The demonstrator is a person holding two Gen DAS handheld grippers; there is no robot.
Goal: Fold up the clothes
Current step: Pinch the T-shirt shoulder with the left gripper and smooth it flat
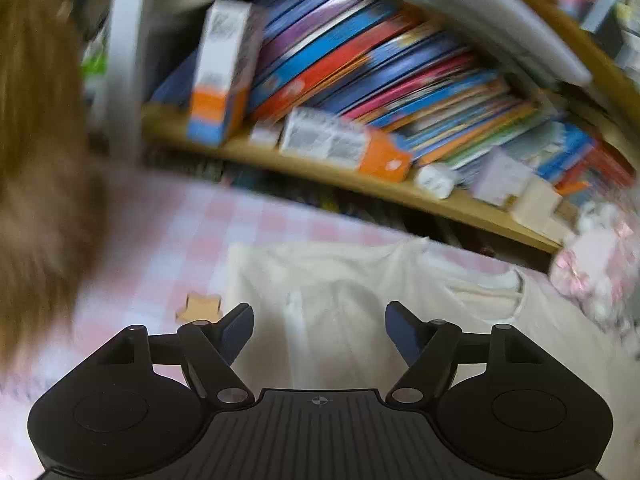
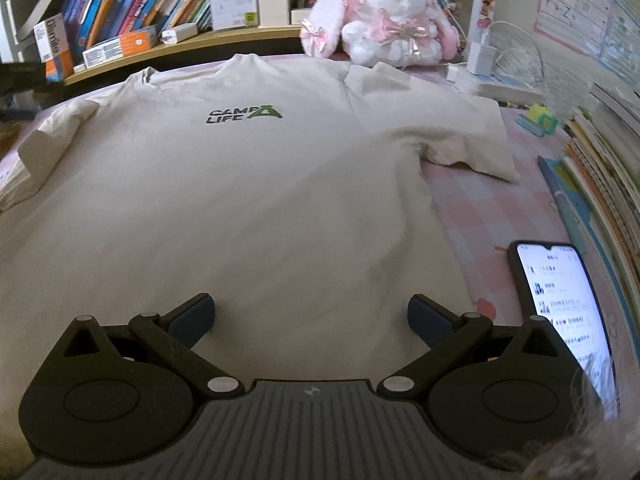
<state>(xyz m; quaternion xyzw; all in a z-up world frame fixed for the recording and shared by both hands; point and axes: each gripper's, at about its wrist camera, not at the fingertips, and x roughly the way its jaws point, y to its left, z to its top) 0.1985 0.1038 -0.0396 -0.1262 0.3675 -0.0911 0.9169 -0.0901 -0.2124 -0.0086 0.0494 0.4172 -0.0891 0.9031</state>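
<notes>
A tabletop covered in pink-and-white checked cloth [image 2: 460,200] carries a cream short-sleeved T-shirt with a green "CAMP LIFE" print [image 2: 224,200], spread flat, front up. To its right lies a black smartphone with a lit screen [image 2: 560,300]. A pink-and-white plush rabbit [image 2: 384,20] sits at the far edge. A small tan star-shaped piece [image 1: 202,307] lies just beside the shirt.

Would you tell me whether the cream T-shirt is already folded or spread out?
Mostly spread: the T-shirt lies flat, logo up, right sleeve out; only its left sleeve looks turned in.
</notes>
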